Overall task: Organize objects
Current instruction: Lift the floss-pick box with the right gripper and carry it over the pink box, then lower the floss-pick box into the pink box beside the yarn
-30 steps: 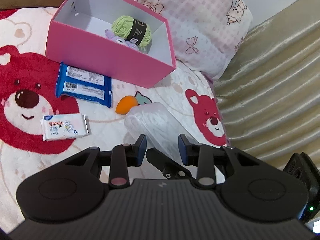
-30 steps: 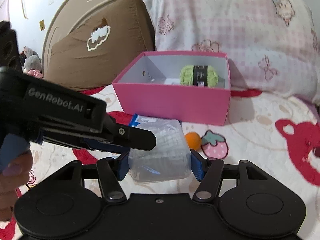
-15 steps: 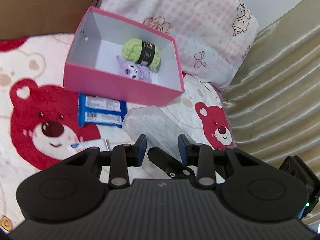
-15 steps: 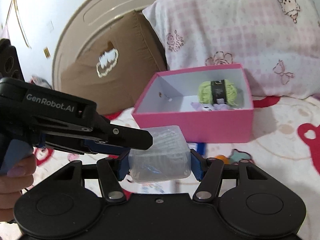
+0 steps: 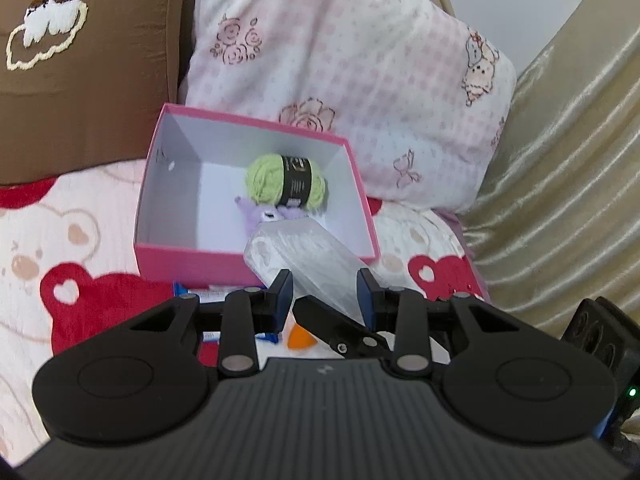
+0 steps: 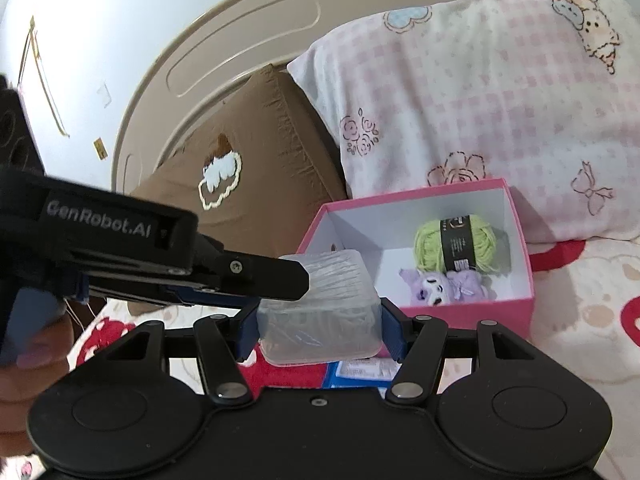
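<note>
Now clear tub [image 6: 320, 312] between right hand-held gripper [image 6: 318, 330] pads.

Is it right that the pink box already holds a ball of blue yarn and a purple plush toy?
Not quite: the yarn in the pink box is green, not blue, as the right wrist view shows. The purple plush toy does lie beside it.

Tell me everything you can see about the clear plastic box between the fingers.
The clear plastic box is frosted, see-through plastic with rounded corners; faint lines show inside, but its contents cannot be told. The right gripper clamps it on two opposite sides, lifted off the bedding. The left gripper's fingers are shut and lie against its top left edge. It hangs tilted in front of the pink box, partly covering its near wall.
</note>
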